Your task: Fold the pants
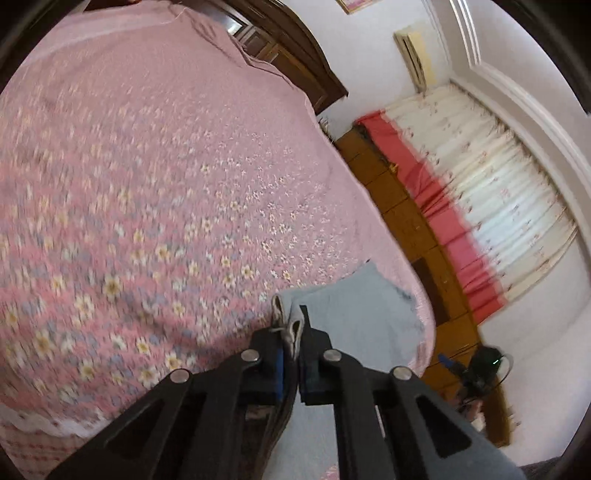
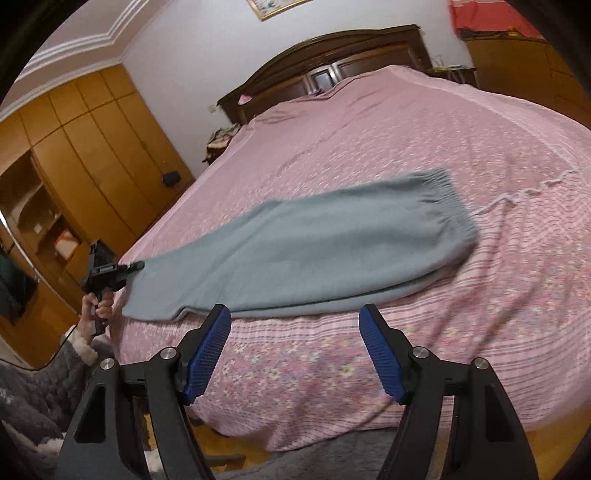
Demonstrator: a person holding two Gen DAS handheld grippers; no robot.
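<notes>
Grey pants (image 2: 314, 254) on pink bedspread (image 2: 406, 147), wardrobe (image 2: 92, 147) beside

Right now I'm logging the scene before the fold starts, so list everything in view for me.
pants: one, grey-blue, flat across the bed, one end at its edge.
bedspread: one, pink with flowers, covering the bed.
headboard: one, dark wood, far end of the bed.
wardrobe: one, light wood, along the wall.
curtain: one, cream above a red band, by the wall.
picture frame: one, gold, above the headboard.
left gripper: black, shut on the pants' end.
right gripper: black with blue pads, open, short of the pants.
</notes>
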